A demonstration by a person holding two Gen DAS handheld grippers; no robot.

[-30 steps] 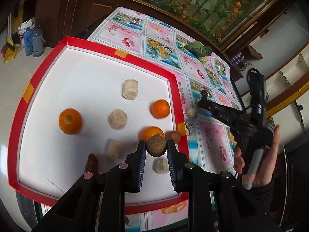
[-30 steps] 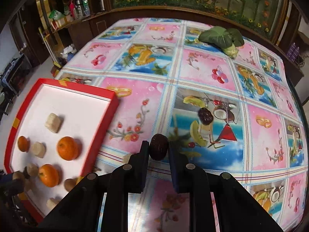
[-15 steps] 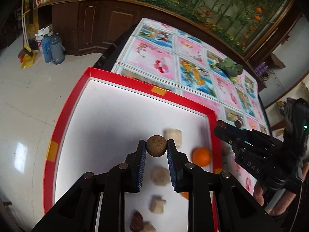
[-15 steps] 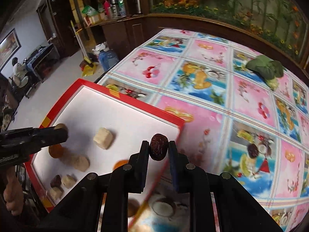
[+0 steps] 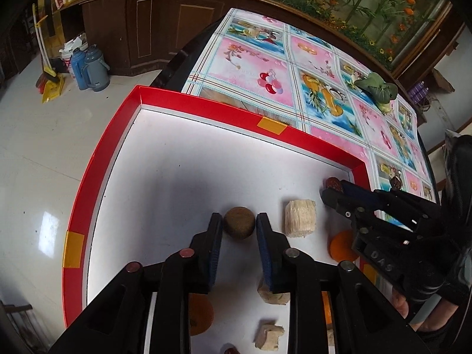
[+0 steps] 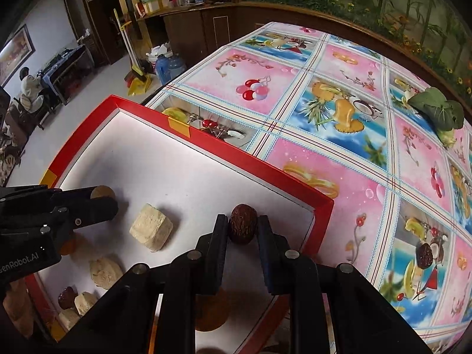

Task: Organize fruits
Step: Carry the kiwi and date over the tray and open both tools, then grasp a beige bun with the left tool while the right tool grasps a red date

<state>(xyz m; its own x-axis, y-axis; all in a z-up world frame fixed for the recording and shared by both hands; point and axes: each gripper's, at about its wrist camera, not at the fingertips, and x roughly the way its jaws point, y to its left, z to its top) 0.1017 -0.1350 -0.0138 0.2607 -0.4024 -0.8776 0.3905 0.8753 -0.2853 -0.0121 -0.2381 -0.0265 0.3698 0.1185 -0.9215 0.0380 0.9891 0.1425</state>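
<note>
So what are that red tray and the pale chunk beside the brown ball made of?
The red tray looks like glossy cardboard with a matte white floor: thin folded walls, yellow tape patches. The pale chunk seems fibrous and dry, possibly cut sugarcane or a foam replica; hard to tell.

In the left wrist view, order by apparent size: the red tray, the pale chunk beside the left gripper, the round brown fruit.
1. red tray
2. pale chunk
3. round brown fruit, only slightly smaller; nearly alike.
</note>
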